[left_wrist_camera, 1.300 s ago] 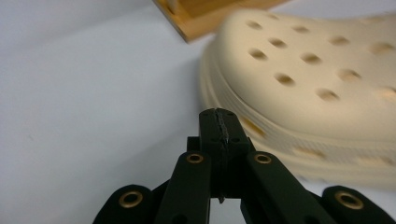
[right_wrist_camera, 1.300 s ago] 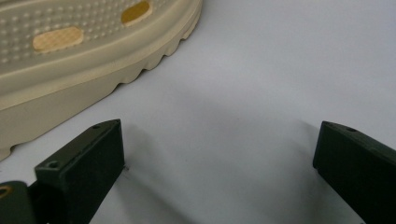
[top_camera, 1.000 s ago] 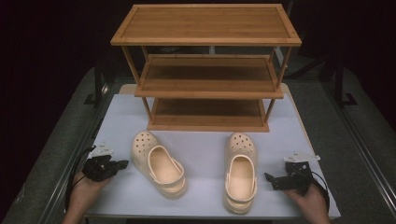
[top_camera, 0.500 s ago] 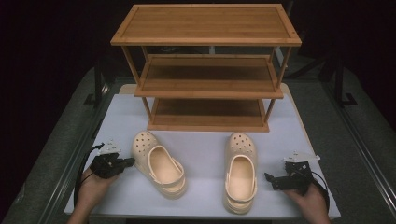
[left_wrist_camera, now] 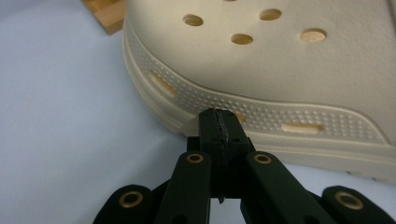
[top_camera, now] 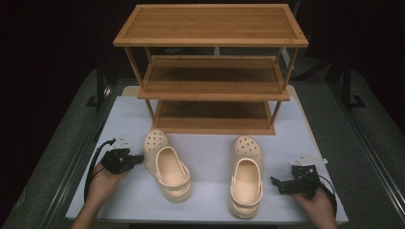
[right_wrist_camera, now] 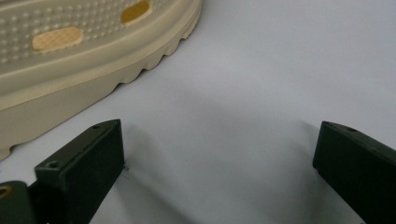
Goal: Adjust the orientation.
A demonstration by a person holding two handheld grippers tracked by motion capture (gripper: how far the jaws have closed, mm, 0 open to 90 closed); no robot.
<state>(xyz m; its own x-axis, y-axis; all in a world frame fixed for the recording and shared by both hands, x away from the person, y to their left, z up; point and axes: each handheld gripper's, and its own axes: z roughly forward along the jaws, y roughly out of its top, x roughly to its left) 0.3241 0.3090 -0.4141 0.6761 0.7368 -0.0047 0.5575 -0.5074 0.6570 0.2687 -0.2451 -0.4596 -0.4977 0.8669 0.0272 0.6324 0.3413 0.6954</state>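
Two cream clogs lie toes-away on the white table in front of a wooden rack: the left clog point(top_camera: 167, 167) and the right clog point(top_camera: 246, 176). My left gripper point(top_camera: 138, 158) sits just left of the left clog with its jaws pressed together and nothing between them. In the left gripper view its tip point(left_wrist_camera: 218, 123) is right at the dotted side of that clog point(left_wrist_camera: 289, 70); I cannot tell whether it touches. My right gripper point(top_camera: 276, 183) rests to the right of the right clog. In the right gripper view it point(right_wrist_camera: 219, 154) stands open over bare table, the clog's sole point(right_wrist_camera: 70, 56) at upper left.
A three-tier wooden shoe rack point(top_camera: 212, 71) stands at the back of the white table point(top_camera: 210, 152), its shelves bare. A corner of the rack's base point(left_wrist_camera: 105, 14) shows beyond the left clog. The table's front edge runs close under both hands.
The left hand has slid its gripper to the right, up to the side of the left clog. The right hand and both clogs stayed put.
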